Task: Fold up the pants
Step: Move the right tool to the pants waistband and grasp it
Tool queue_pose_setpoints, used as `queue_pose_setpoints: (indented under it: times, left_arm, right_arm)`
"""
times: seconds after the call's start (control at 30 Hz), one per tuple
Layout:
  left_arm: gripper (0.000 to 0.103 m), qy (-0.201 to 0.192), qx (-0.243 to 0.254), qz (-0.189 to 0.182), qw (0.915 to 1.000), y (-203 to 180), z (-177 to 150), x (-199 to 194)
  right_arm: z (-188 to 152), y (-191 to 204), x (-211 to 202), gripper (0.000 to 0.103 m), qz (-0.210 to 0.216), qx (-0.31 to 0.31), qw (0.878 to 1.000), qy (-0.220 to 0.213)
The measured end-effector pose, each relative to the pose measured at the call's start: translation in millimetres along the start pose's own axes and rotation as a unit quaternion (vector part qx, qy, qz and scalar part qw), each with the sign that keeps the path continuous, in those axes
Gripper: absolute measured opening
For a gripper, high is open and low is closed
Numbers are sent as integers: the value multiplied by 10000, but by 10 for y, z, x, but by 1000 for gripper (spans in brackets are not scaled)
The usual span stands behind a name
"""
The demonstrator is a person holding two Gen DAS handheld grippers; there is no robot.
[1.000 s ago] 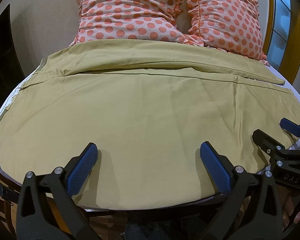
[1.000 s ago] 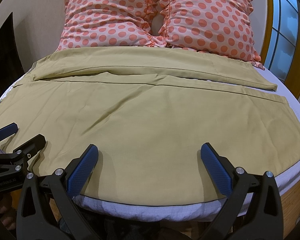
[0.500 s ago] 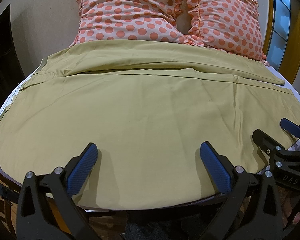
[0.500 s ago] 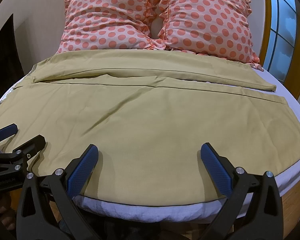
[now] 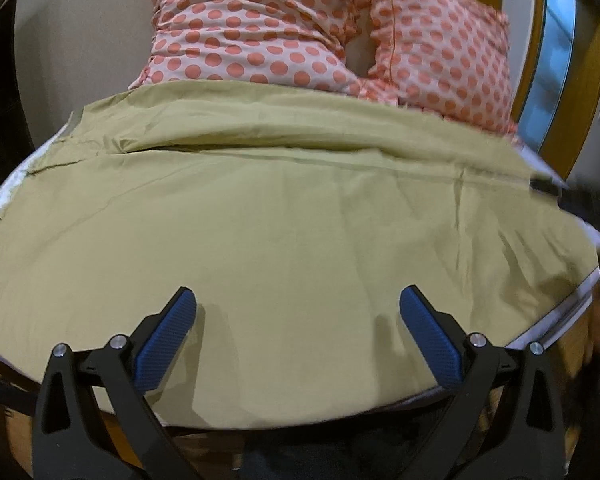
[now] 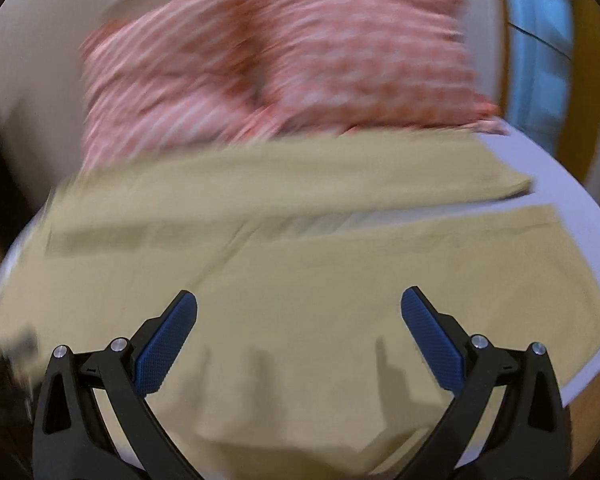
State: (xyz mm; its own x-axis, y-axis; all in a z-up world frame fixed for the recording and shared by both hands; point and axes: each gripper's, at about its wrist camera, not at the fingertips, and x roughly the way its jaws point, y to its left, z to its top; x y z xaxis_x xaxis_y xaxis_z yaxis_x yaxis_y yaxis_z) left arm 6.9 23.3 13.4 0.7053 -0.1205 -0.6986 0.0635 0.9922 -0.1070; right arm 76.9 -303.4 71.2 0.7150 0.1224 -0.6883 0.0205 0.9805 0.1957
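Olive-green pants (image 5: pixel 284 216) lie spread flat across the bed, legs running left to right, and show in the right wrist view too (image 6: pixel 300 264). My left gripper (image 5: pixel 298 306) is open and empty, hovering low over the near edge of the pants. My right gripper (image 6: pixel 299 306) is open and empty, low over the near leg toward the right end. The right wrist view is motion-blurred. The right gripper shows as a dark blur at the right edge of the left wrist view (image 5: pixel 588 204).
Two pink polka-dot pillows (image 5: pixel 284 28) lean against the wall behind the pants. A white sheet (image 6: pixel 580 208) covers the bed, bare at the right end. A window with a wooden frame (image 5: pixel 556 56) stands at the right.
Both grippers have moved forward and lower over the pants. The right gripper has swung quickly forward and right, blurring its view. Both stay open.
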Motion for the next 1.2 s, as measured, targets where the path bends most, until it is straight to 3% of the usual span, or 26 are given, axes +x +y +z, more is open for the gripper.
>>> queue_pose_setpoints:
  times: [0.07, 0.17, 0.23, 0.3, 0.37, 0.5, 0.6, 0.63, 0.73, 0.87, 1.0, 1.13, 1.2]
  left_arm:
    - [101, -148, -134, -145, 9997, 63, 98, -29]
    - [101, -380, -167, -273, 9988, 108, 246, -51]
    - [101, -467, -153, -328, 9983, 120, 313, -47]
    - [101, -534, -136, -353, 9979, 144, 419, -16]
    - [101, -549, -117, -350, 9978, 153, 469, 12]
    - [101, -566, -102, -251, 9980, 220, 539, 73]
    - [101, -567, -135, -215, 9981, 285, 567, 135]
    - [101, -553, -164, -208, 9981, 304, 574, 160]
    - [101, -510, -310, -221, 9980, 364, 588, 226]
    - [101, -544, -488, -270, 9970, 427, 559, 202]
    - [101, -675, -511, -216, 9962, 445, 528, 58]
    - [101, -941, -576, -224, 9936, 507, 496, -136]
    - [101, -1046, -670, -240, 9920, 572, 488, -217]
  right_arm:
    - [492, -327, 169, 99, -310, 568, 9979, 27]
    - [1158, -744, 682, 76, -916, 1242, 9873, 375]
    - [1534, -1003, 1161, 69, -1314, 1655, 9749, 695]
    - [1692, -1203, 1479, 61, -1614, 1998, 9623, 892]
    - [1842, -1405, 1839, 59, -1863, 2451, 9456, 1047]
    - [1948, -1631, 2308, 56, -2241, 2816, 9246, 1248]
    - [1969, -1623, 2439, 50, -2744, 2543, 9208, 1099]
    - [1954, -1581, 2461, 40, -2850, 2266, 9261, 988]
    - [1845, -1514, 2407, 17, -2578, 1918, 9442, 719]
    - [1626, -1642, 2215, 5, -1801, 2189, 9585, 309]
    - [1395, -1781, 1736, 4, -791, 2878, 9539, -315]
    - [1051, -1775, 836, 4, 327, 3055, 9458, -1052]
    - [680, -1872, 361, 4, 704, 3180, 9376, -1219]
